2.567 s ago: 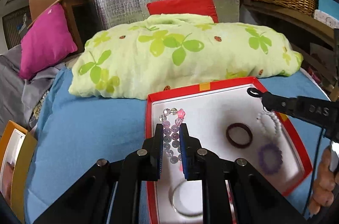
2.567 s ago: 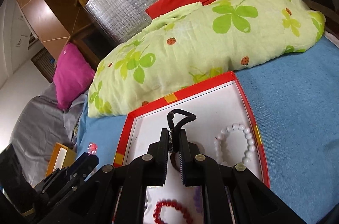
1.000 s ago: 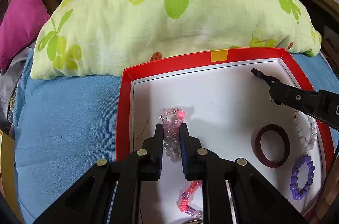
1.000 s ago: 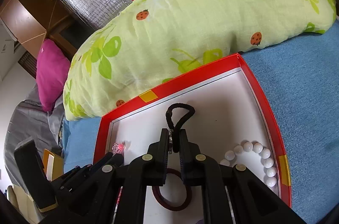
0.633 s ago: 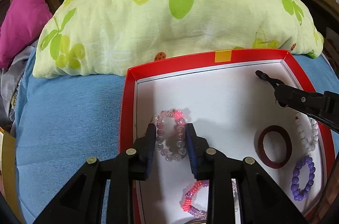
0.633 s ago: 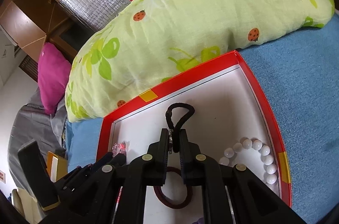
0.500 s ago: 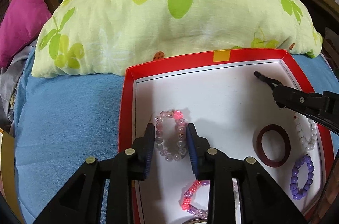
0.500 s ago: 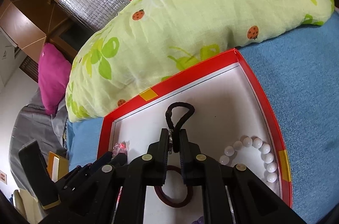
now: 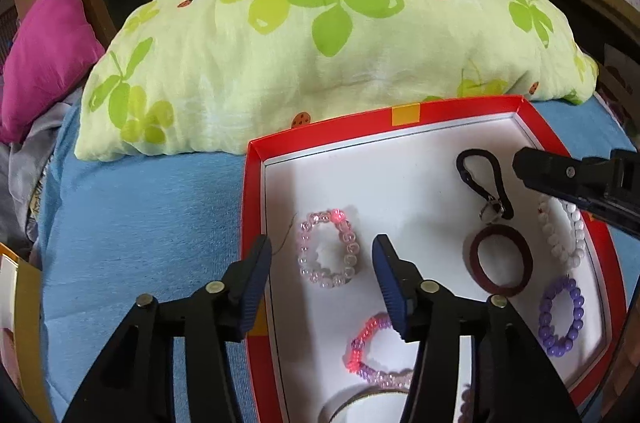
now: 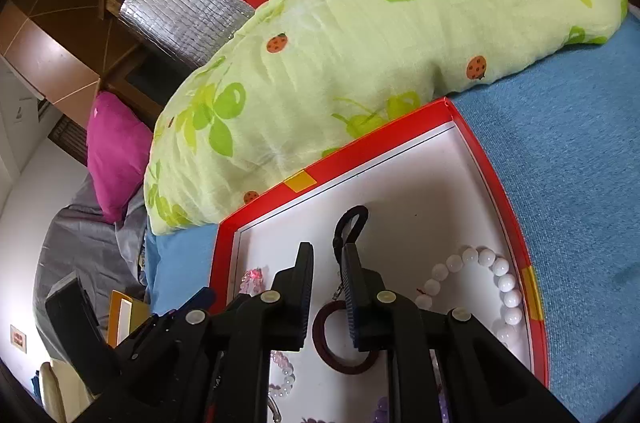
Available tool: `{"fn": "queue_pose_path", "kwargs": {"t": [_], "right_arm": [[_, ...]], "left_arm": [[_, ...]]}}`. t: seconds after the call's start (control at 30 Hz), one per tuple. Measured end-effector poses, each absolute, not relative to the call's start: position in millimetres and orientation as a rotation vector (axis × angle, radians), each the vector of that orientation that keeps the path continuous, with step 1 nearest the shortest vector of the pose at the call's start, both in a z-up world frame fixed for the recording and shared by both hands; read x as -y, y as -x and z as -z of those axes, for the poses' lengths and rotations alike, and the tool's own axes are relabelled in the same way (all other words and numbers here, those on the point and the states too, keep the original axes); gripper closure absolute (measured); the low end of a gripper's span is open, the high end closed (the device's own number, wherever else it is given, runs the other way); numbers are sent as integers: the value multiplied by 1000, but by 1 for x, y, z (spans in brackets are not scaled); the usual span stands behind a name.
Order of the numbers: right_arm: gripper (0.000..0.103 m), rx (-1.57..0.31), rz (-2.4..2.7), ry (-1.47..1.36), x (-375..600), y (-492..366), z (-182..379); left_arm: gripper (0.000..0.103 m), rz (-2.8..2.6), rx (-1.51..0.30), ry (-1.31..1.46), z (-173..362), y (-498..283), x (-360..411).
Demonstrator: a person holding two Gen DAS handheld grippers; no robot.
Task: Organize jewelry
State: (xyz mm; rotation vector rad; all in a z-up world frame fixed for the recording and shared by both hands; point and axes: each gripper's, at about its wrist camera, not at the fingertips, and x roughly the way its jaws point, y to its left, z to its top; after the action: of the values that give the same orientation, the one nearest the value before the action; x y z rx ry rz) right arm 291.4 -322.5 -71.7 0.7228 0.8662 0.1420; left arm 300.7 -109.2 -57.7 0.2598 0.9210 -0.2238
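Left gripper (image 9: pixel 322 259): jaws had just been opening and stood well apart, released; the pale pink bead bracelet (image 9: pixel 329 249) lay flat on the tray floor between the pads, touching neither.
Right gripper (image 10: pixel 328 263): jaws had just been opening, parted only narrowly; the black cord loop with a small metal charm (image 10: pixel 347 232) lay on the tray floor in and beyond the gap, no longer pinched, the pads clear of it.
Tray (image 9: pixel 253 183): one red-rimmed box lid with a white floor, resting on the blue bedcover (image 9: pixel 140 223) against a green clover-print pillow (image 9: pixel 320 35).
Location of jewelry: all pieces lay inside the tray.
Count, bracelets: one pale pink; one pink-and-lilac bead bracelet (image 9: pixel 366 349); one purple bead bracelet (image 9: pixel 560 315); one white bead bracelet (image 9: pixel 560 235); one dark red ring bangle (image 9: pixel 500 259).
Count, other: one cord loop; one pale hoop at the near edge, partly hidden.
Writing: none legible.
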Motion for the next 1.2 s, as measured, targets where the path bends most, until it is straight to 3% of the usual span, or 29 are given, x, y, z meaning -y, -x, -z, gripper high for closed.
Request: {"fn": "queue_pose_path", "kwargs": {"t": [0.43,0.77,0.83,0.93,1.2], "right_arm": [[86,-872,-131,-631,319,-274,59],[85,-885,-111,-592,316,-258,52],[76,-886,-108,-569,313,-254,49],[50,-873,-96,-535,310,-246,43],[47,-784,-68,-429,301,-214,14]], "left_arm": [[34,169,-868,-307,31,-253,113],[31,158,-842,-293,16,-237,107],[31,159,-838,-290,14,-234,105],[31,156,-832,-282,10,-227,101],[30,145,-812,-262,-2,-204,93]]}}
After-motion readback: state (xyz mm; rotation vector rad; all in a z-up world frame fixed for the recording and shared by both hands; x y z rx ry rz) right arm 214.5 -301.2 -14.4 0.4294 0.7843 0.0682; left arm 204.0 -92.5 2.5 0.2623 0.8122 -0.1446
